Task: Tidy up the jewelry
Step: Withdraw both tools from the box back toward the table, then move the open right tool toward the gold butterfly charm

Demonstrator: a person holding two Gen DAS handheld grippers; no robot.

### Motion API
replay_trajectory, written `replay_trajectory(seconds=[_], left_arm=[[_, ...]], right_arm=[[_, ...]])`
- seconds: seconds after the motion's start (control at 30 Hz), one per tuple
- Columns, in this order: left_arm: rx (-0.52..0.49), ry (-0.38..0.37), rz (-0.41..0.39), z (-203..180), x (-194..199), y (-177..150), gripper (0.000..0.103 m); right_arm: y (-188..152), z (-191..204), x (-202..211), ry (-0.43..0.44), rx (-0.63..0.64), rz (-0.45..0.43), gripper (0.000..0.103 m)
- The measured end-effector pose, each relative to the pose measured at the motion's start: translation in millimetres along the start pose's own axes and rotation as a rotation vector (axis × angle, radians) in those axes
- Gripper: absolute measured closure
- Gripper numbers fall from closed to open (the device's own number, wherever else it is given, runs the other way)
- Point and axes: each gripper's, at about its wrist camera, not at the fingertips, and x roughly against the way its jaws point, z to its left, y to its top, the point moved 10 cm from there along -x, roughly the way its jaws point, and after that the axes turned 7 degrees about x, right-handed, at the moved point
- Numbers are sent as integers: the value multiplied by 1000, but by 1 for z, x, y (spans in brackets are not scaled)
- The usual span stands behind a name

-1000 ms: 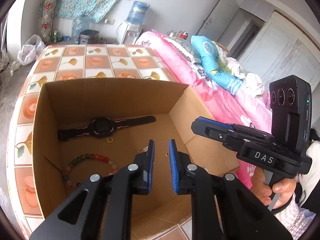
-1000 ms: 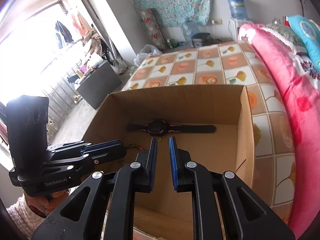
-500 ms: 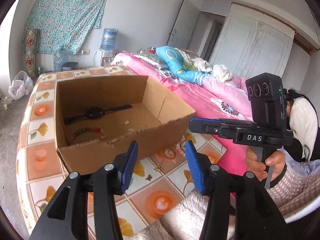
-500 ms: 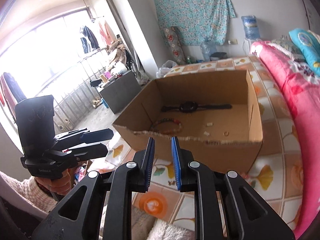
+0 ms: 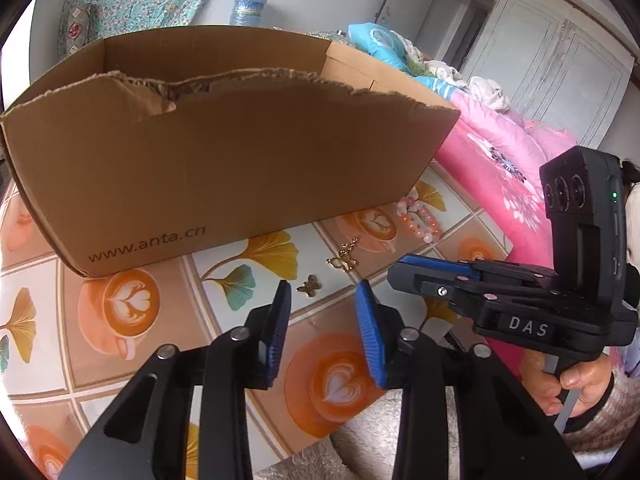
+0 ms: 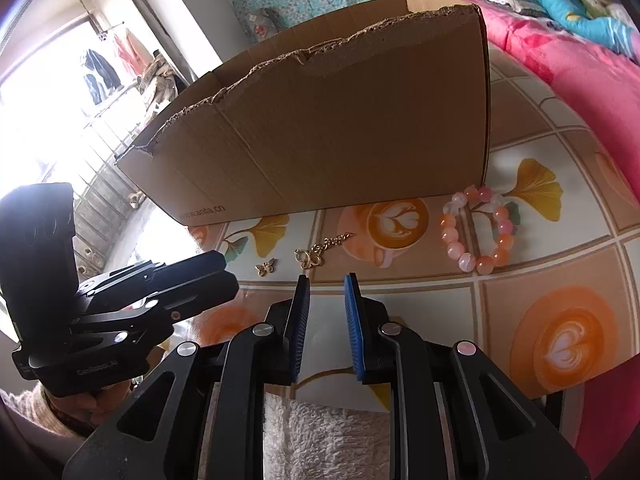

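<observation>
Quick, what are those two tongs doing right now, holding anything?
Left tongs: open, empty, above the small gold butterfly charm.
Right tongs: open, empty.

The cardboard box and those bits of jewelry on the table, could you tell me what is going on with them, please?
A person is sorting jewelry with a gripper in each hand. The left gripper and right gripper both hover open and empty above the tiled table, in front of the cardboard box. On the table, outside the box, lie a pink bead bracelet, a gold chain piece and a small gold butterfly charm. Nothing is gripped.
</observation>
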Motion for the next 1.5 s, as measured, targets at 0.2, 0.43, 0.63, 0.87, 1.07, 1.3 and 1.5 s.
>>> replay_trajectory(seconds=[0.2, 0.43, 0.63, 0.87, 1.07, 1.3, 1.5], left_arm=[[-63, 46, 20, -3, -21, 1, 81], [-119, 89, 8, -9, -28, 4, 84], [-198, 173, 3, -11, -31, 4, 87], [-251, 238, 10, -11, -35, 5, 87], [-253, 224, 8, -15, -36, 5, 91], [-198, 198, 5, -5, -29, 6, 91], [-139, 231, -8, 16, -16, 7, 91]], right_arm=[[-4, -1, -4, 17, -11, -6, 84], [-4, -5, -4, 29, -10, -22, 84], [-10, -10, 3, 41, -9, -32, 84], [-12, -14, 6, 54, -16, -38, 84], [-12, -16, 9, 61, -24, -43, 84], [-12, -16, 10, 58, -21, -38, 84], [-10, -6, 11, 21, 39, -28, 84]])
